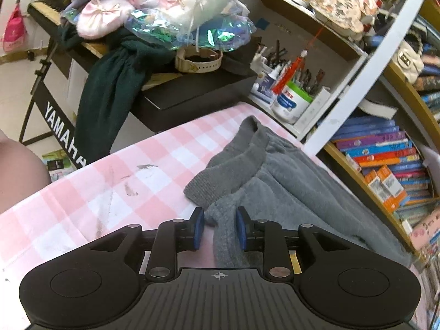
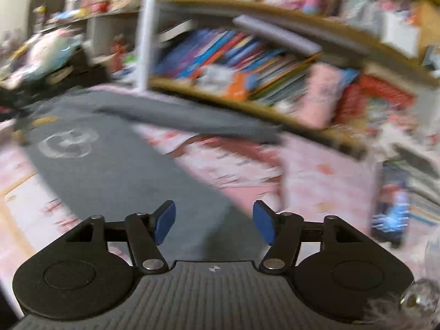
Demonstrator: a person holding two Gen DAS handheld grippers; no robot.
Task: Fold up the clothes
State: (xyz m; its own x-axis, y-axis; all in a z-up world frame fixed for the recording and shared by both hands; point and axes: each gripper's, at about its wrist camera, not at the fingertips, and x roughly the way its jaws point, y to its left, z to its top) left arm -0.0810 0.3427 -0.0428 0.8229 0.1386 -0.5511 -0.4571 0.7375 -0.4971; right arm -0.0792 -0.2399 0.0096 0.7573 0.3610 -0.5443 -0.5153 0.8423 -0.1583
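Your left gripper (image 1: 220,227) stands parted around the grey garment's (image 1: 288,192) lower-centre edge, not clamped; its length runs to the upper right. Your right gripper (image 2: 214,221) hangs apart, holding nothing.

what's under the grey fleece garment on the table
The grey fleece garment lies on a pink and white checked tablecloth, which shows all round it. Whatever sits directly beneath the fabric is covered.
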